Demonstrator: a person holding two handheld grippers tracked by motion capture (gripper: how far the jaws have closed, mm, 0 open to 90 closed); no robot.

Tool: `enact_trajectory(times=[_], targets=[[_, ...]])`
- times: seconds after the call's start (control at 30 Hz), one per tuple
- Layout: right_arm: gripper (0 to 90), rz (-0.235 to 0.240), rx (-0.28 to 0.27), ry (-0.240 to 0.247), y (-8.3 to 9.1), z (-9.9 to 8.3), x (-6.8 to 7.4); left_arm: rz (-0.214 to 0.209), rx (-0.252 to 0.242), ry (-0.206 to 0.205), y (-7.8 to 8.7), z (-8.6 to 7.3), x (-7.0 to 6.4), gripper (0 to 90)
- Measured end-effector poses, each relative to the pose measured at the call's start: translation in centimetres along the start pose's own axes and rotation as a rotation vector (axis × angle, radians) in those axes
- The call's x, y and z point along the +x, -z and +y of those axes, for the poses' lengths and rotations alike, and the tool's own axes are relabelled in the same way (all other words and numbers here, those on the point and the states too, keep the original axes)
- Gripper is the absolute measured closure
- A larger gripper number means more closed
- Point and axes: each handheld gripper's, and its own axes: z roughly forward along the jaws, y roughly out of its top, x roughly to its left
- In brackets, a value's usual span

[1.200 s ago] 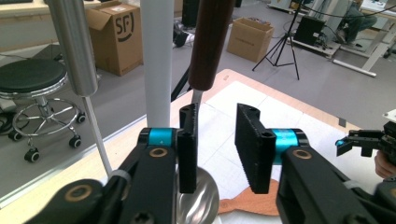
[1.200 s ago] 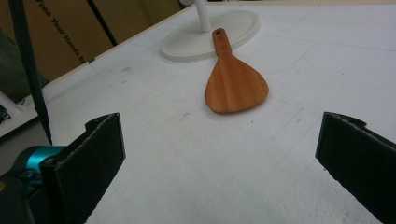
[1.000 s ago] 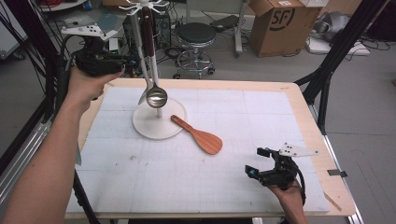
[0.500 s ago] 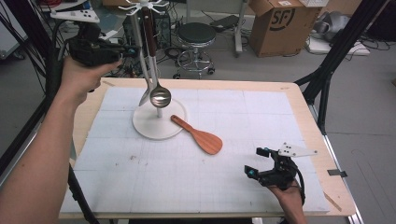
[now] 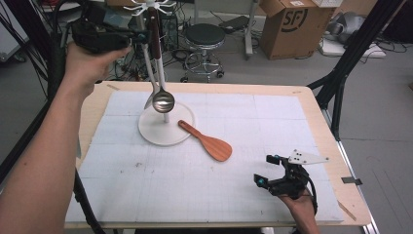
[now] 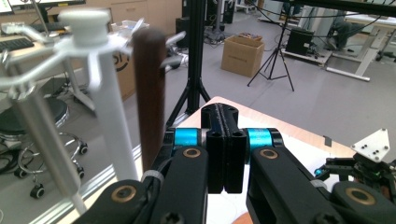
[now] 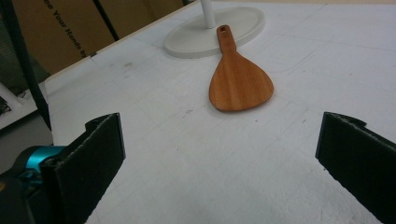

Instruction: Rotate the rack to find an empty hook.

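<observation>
The left claw (image 5: 139,36) was raised beside the top of the white rack (image 5: 157,63), its jaws pressed together on nothing, just next to the dark handle of the metal ladle (image 5: 162,100) that hung from the rack's hooks. The ladle's bowl hung low over the rack's round base. The right claw (image 5: 272,170) rested near the desk's (image 5: 272,92) front right corner (jaws spread wide, holding nothing), facing the wooden spatula (image 7: 239,77), which lay flat on the white mat with its handle tip touching the base.
</observation>
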Motion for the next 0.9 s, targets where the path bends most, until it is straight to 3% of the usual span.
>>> enact_trajectory(times=[0.2,0.33,0.9], targets=[[0.5,-0.002,0.001,-0.001,0.0,-0.1,-0.1,0.005,-0.017,0.001,-0.9,1.5,-0.4,89.7],[0.4,0.000,0.000,-0.004,0.1,-0.1,-0.1,0.016,0.005,-0.006,-1.5,2.1,-0.6,89.6],[0.5,-0.004,0.003,0.001,0.3,-0.2,-0.1,0.056,0.007,0.021,-3.0,1.9,-0.5,89.7]])
